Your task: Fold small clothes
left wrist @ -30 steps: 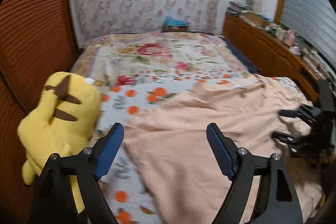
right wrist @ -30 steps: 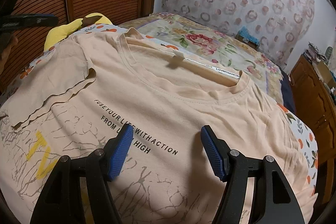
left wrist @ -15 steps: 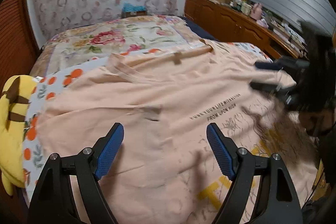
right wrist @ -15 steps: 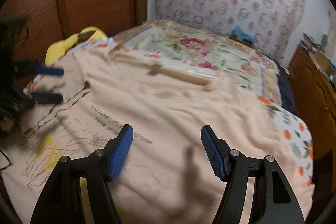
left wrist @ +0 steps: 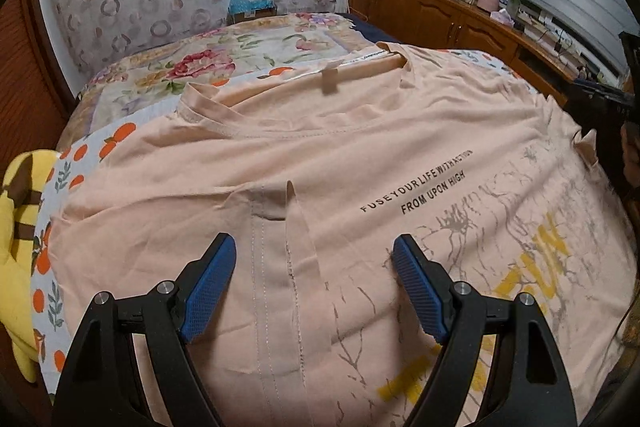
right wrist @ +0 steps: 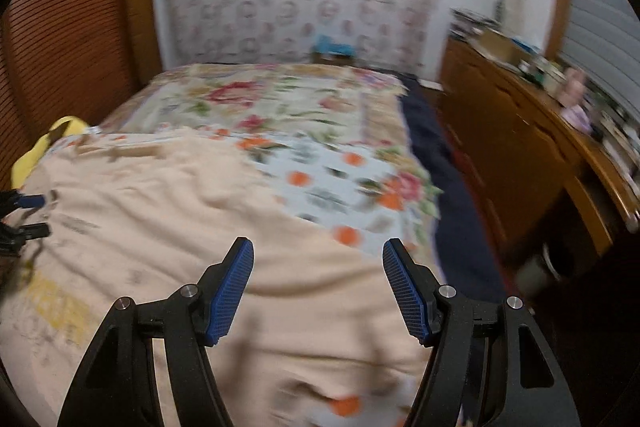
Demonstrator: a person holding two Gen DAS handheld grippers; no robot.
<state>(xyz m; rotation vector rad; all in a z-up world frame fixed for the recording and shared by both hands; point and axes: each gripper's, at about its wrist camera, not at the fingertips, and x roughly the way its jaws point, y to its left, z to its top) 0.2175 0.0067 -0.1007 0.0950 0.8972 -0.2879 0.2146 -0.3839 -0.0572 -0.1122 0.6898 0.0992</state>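
1. A yellow plush toy (left wrist: 18,227) with brown stripes lies at the left edge of the bed (left wrist: 224,55), just beside the shirt's left side; in the right wrist view only a yellow bit of it (right wrist: 48,143) shows near the wooden slatted wall (right wrist: 68,39).
2. The peach T-shirt (left wrist: 320,163) is spread face up across the near part of the bed, on the orange-dotted sheet (left wrist: 100,147), with its neckline toward the far end and a small tag at the collar. Black lettering reads "FUSE YOUR LIFE WITH ACTION / FROM UPON HIGH", with a grey and yellow print below it.
3. One sleeve is turned in over the chest, and its stitched hem runs toward the camera between the left gripper's fingers.
4. The left gripper (left wrist: 314,267) hangs above that folded sleeve, released, its blue pads (left wrist: 208,291) spread wide and holding nothing.
5. The right gripper (right wrist: 318,271) hangs over the shirt's (right wrist: 168,227) right part near the bed's right edge, also spread wide and empty; this view is blurred.
6. Beyond the shirt lies a floral bedspread (right wrist: 260,103), with a dark blue strip along the bed's right edge.
7. A wooden cabinet (left wrist: 448,15) cluttered with small items lines the right wall.
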